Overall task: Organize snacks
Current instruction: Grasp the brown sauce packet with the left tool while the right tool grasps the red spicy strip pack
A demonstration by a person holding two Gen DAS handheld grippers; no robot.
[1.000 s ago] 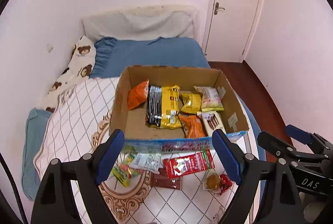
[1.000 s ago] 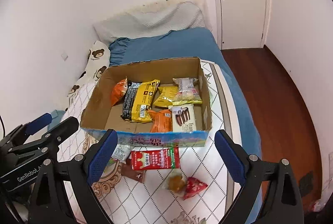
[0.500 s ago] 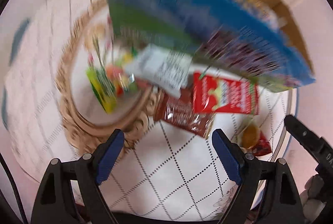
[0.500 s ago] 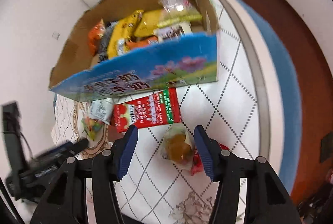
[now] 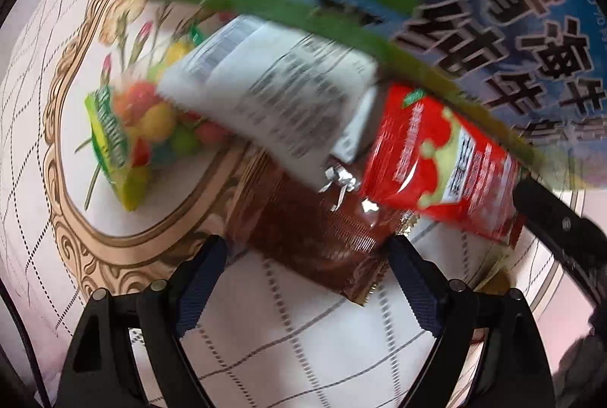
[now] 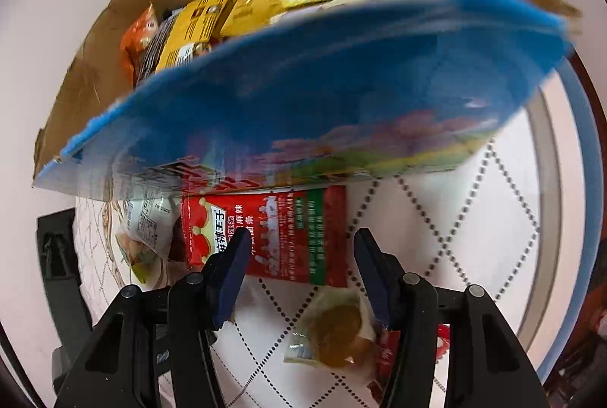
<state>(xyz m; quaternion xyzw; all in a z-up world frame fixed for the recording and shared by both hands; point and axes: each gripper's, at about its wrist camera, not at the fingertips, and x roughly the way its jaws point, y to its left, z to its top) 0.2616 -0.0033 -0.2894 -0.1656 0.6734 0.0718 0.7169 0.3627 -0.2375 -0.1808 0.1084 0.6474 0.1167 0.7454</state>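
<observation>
Both grippers low over the loose snacks beside the box

We see the left gripper [image 5: 307, 252] spread around a brown packet [image 5: 311, 237]; only the right view shows snacks inside the box [image 6: 303, 97], where the right gripper [image 6: 299, 267] gapes over a red packet [image 6: 280, 233].

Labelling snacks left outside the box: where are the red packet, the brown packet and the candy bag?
red packet [image 6: 273, 237], right wrist view, printed front
brown packet [image 5: 303, 237], left wrist view, middle
candy bag [image 5: 151, 123], left wrist view, candies
</observation>
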